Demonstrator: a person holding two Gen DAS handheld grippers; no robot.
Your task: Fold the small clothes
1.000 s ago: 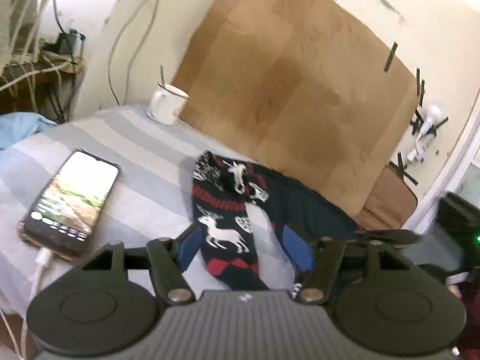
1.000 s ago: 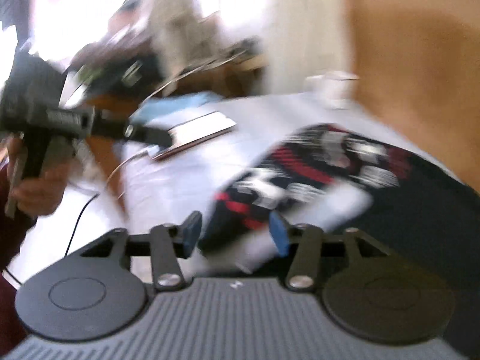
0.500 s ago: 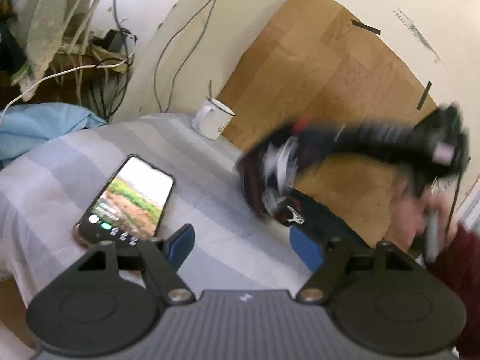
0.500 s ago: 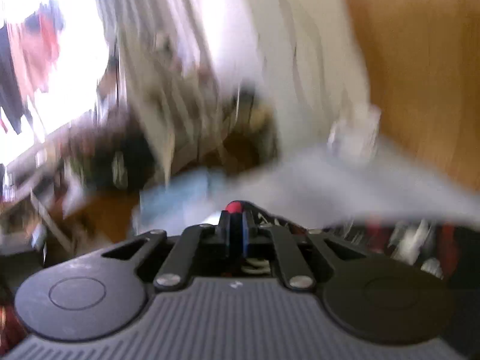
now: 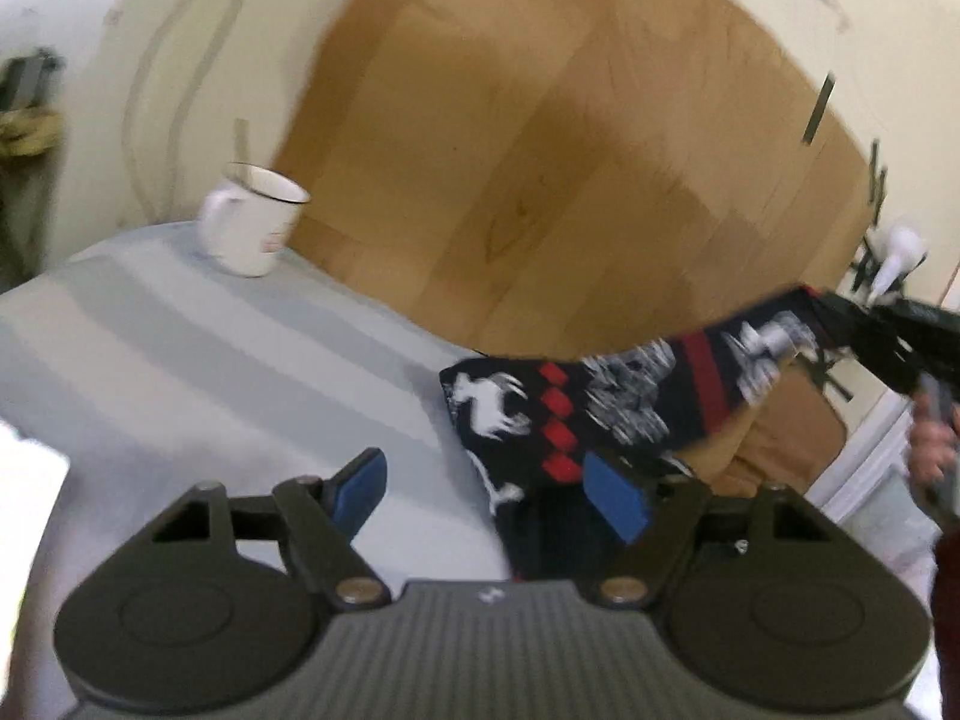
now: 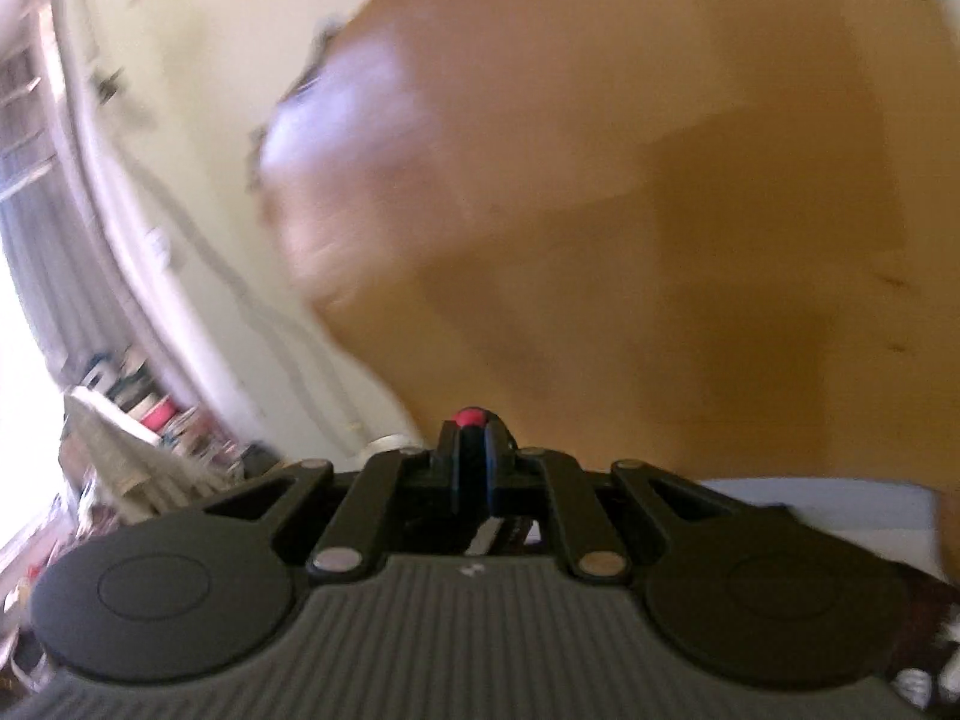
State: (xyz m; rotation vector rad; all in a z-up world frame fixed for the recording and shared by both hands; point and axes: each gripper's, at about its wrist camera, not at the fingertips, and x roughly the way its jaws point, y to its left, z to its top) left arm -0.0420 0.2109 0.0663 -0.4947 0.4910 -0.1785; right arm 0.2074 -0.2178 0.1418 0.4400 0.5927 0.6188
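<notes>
A dark sock [image 5: 606, 414] with white reindeer and red diamonds stretches from the striped bed sheet [image 5: 198, 360] up to the right. My right gripper [image 5: 840, 324] is shut on its far end and holds it in the air. In the right wrist view the right gripper [image 6: 474, 450] has its blue pads pressed together with a red bit of sock [image 6: 470, 418] between the tips. My left gripper [image 5: 489, 489] is open and empty, low over the sheet, with the sock's lower end just beside its right fingertip [image 5: 615, 498].
A white mug [image 5: 252, 228] stands at the back left of the bed. A large cardboard sheet [image 5: 570, 138] leans on the wall behind. A bright edge of the phone [image 5: 24, 474] shows at far left.
My right gripper closed on the sock and pulled one end up and to the right. My left gripper moved right, so the phone is almost out of view.
</notes>
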